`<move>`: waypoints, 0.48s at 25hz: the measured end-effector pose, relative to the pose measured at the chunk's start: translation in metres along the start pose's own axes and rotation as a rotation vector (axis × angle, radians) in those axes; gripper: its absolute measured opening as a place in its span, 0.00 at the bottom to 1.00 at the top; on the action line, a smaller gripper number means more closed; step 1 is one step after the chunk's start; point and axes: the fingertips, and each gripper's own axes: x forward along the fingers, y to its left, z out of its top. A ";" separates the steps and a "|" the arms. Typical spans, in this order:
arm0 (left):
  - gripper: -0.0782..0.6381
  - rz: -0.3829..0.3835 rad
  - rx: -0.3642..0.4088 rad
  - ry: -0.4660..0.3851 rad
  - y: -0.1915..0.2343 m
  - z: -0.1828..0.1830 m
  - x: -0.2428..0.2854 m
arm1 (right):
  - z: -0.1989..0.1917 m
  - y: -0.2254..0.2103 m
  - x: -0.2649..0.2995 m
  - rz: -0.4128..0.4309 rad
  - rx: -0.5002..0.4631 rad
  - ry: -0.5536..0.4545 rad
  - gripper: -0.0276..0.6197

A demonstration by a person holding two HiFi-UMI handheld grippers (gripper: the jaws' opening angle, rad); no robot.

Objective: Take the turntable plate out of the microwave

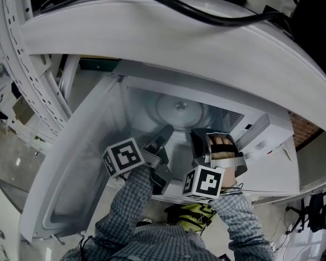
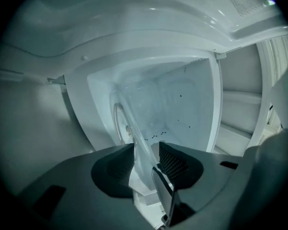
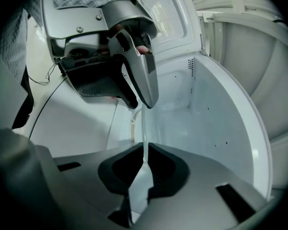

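The clear glass turntable plate (image 1: 176, 116) sits in the mouth of the white microwave cavity (image 1: 141, 107). In the right gripper view the plate (image 3: 144, 128) runs edge-on between my jaws, and my right gripper (image 3: 145, 150) is shut on its rim. In the head view the right gripper (image 1: 201, 140) is at the plate's right near edge. My left gripper (image 1: 164, 137) is at the left near edge. In the left gripper view the plate (image 2: 129, 123) passes between the jaws with gaps on both sides, so the left gripper (image 2: 146, 150) is open. The left gripper (image 3: 141, 104) straddles the rim.
The microwave door (image 1: 76, 167) hangs open at the left. A thick black cable (image 1: 206, 15) crosses a white curved panel above the oven. A white perforated rail (image 1: 16, 64) stands at far left. The cavity's back wall (image 2: 192, 104) has small dark holes.
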 end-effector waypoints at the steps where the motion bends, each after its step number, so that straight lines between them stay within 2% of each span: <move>1: 0.30 -0.003 -0.013 -0.003 -0.001 0.001 0.003 | 0.000 0.000 0.000 -0.001 -0.002 0.000 0.10; 6: 0.30 -0.010 -0.054 -0.015 -0.005 0.008 0.012 | 0.000 -0.003 -0.001 -0.014 -0.009 -0.003 0.10; 12: 0.30 -0.002 -0.162 -0.046 -0.005 0.015 0.020 | -0.001 -0.009 -0.003 -0.032 -0.011 -0.004 0.10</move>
